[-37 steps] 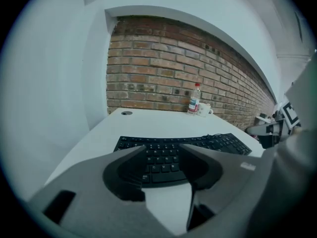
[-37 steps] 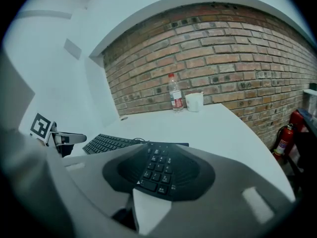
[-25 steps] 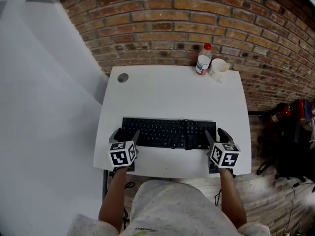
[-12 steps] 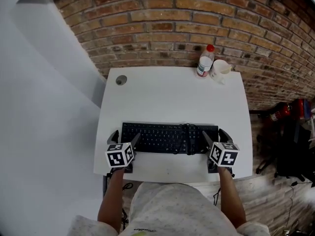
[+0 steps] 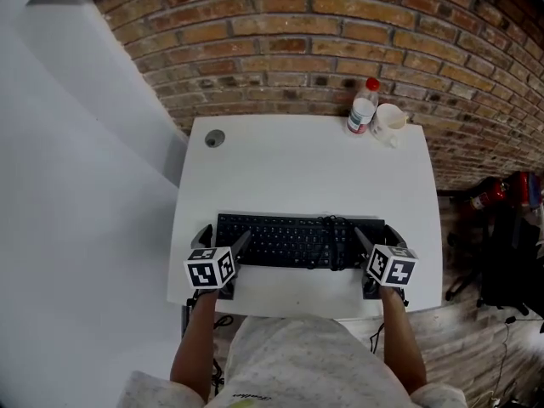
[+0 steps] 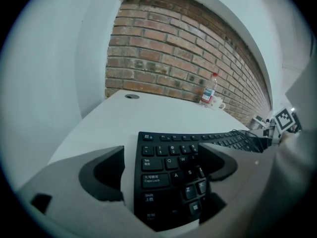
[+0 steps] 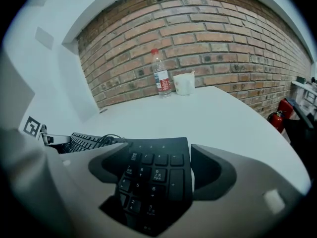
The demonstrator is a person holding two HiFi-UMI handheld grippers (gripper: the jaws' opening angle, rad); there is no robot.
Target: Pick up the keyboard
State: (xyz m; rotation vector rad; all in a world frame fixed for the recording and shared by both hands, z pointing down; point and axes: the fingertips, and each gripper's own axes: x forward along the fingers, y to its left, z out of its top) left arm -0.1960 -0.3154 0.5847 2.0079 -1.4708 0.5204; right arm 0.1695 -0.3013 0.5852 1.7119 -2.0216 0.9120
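A black keyboard [image 5: 293, 240] lies flat on the white table [image 5: 297, 160] near its front edge. My left gripper [image 5: 223, 236] straddles the keyboard's left end. Its jaws are opening: the outer one stands clear of the keyboard's edge [image 6: 168, 172] and the inner one hangs over the keys. My right gripper [image 5: 374, 235] straddles the number-pad end [image 7: 153, 175] the same way, jaws opening, with a gap at the outer jaw. Neither pair of pads presses on the keyboard.
A plastic bottle [image 5: 363, 106] with a red cap and a white cup [image 5: 390, 121] stand at the table's back right, against the brick wall. The keyboard's cable [image 5: 327, 223] lies coiled on its keys. A round grommet [image 5: 214, 138] sits back left.
Both grippers' jaws have spread wider around the keyboard's ends, and both hands have sunk a little toward the table. The keyboard rests on the table.
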